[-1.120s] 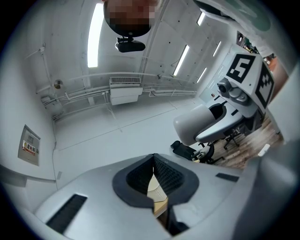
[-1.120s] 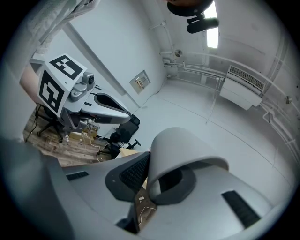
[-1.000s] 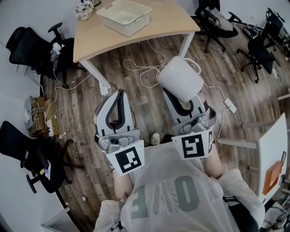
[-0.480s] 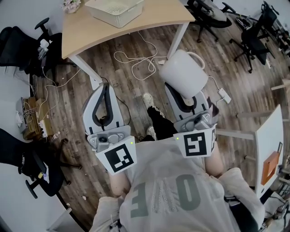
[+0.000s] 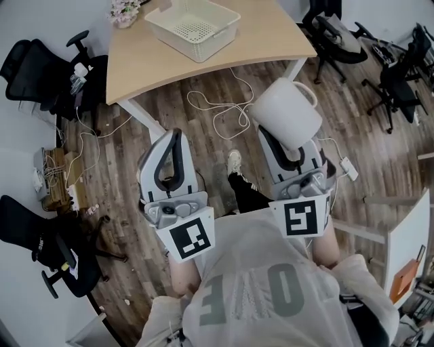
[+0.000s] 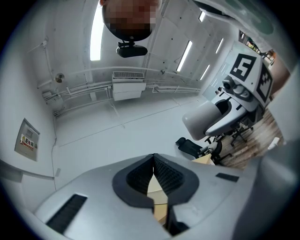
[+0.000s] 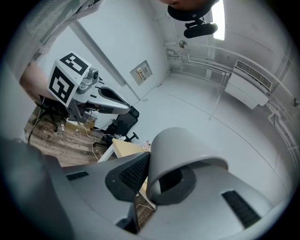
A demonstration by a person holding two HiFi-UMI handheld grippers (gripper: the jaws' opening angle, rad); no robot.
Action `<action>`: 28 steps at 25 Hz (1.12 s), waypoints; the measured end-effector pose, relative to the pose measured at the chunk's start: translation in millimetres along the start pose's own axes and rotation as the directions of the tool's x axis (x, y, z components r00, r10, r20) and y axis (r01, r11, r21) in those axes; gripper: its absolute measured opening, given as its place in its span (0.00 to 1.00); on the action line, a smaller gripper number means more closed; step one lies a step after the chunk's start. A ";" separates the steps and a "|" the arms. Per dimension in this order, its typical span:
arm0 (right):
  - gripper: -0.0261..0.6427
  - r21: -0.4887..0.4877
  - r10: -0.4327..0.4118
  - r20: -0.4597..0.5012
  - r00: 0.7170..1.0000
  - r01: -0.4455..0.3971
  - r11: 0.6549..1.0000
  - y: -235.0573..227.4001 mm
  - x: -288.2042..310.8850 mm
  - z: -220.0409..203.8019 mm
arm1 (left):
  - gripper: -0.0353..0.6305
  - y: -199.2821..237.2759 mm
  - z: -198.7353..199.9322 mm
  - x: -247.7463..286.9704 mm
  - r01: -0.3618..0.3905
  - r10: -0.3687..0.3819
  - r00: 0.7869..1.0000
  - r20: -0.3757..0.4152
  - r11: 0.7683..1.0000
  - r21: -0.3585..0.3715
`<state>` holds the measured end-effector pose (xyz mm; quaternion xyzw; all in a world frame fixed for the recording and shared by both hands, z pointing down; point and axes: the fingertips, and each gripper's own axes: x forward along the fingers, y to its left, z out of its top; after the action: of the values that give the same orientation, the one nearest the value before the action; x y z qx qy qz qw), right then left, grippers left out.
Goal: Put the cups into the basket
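Note:
A white cup (image 5: pixel 287 112) with a handle is held tilted over the wooden floor, and my right gripper (image 5: pixel 290 148) is shut on its rim. In the right gripper view the cup (image 7: pixel 180 152) fills the space between the jaws, its wall pinched against the left pad. My left gripper (image 5: pixel 173 134) is level with the right one, shut with nothing in it; its pads (image 6: pixel 161 171) meet at the tips. The cream basket (image 5: pixel 193 26) stands on the wooden table (image 5: pixel 271 37) ahead, well beyond both grippers, and looks empty.
A small flower pot (image 5: pixel 124 13) sits at the table's left corner. White cables (image 5: pixel 217 108) trail over the floor by the table legs. Black office chairs (image 5: pixel 37 64) stand left and right. My shoe (image 5: pixel 234 162) shows between the grippers. A white desk (image 5: pixel 407 234) is at the right.
The table and basket have shifted in view as I walk, and a foot has stepped forward. Both grippers hold the same pose, the cup still gripped in the right one.

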<state>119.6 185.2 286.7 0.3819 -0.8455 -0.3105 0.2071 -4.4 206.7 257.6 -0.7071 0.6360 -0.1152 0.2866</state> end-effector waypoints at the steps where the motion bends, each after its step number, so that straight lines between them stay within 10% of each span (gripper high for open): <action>1: 0.08 -0.008 0.005 0.005 1.000 -0.005 1.000 -5.4 12.5 -2.3 | 0.07 3.2 -5.1 11.2 -0.007 0.007 1.000 -0.004 1.000 -0.004; 13: 0.08 -0.024 0.082 0.044 0.996 -0.081 0.996 -82.9 177.5 -44.4 | 0.07 41.2 -81.3 180.9 -0.068 0.062 0.994 -0.088 0.995 -0.073; 28: 0.08 0.016 0.099 0.083 0.992 -0.101 0.995 -156.7 318.8 -93.6 | 0.07 69.5 -106.7 337.9 -0.055 0.062 0.994 -0.092 0.996 0.068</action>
<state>57.2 -176.8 283.1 0.3279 -0.8746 -0.3064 0.1835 -63.1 -149.0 237.4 -0.6722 0.6651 -0.1607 0.2827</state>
